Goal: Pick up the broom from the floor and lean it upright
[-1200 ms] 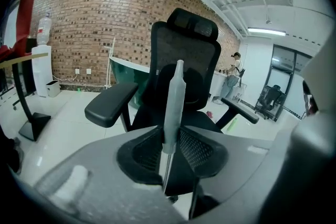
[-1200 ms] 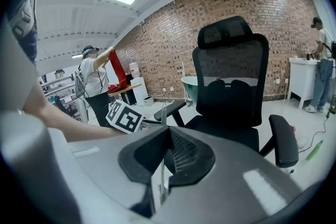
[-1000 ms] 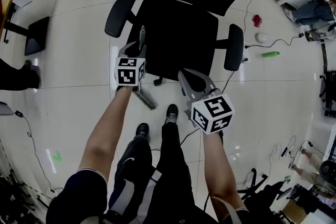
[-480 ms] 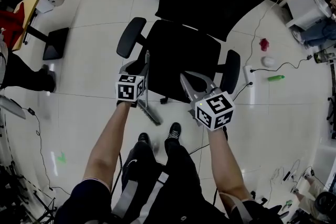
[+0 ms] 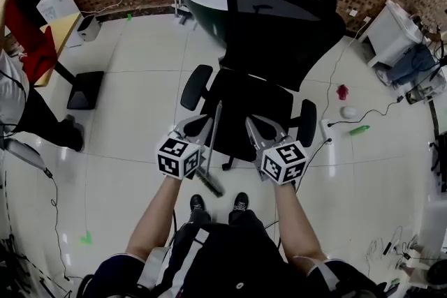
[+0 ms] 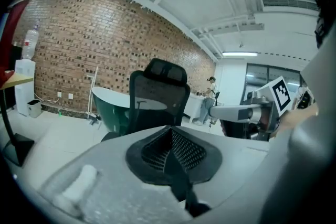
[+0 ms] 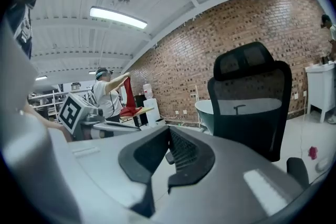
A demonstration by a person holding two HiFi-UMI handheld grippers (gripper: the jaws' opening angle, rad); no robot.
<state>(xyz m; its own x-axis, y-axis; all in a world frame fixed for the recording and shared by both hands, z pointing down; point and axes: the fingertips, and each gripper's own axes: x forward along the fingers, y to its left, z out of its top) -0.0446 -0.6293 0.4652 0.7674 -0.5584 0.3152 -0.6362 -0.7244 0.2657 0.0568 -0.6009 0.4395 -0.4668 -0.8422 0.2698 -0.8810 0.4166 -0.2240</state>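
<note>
— Where's the broom (image 5: 216, 139)?

— Propped nearly upright, with its bristles (image 5: 211, 183) on the floor (image 5: 126, 115). Its stick seems to rest against the front of the office chair (image 5: 244, 98), between the two tools.

— Is anything holding it?

— No. The left hand-held gripper (image 5: 194, 125) has just been closing and is clenched on nothing. The right hand-held gripper (image 5: 264, 129) is spread and empty.

— How would it handle?

— Probably light and stiff, though the smooth stick could slide and a chair like that may shift. I'd take it mid-stick, well above the bristles, squarely across the pads.
</note>
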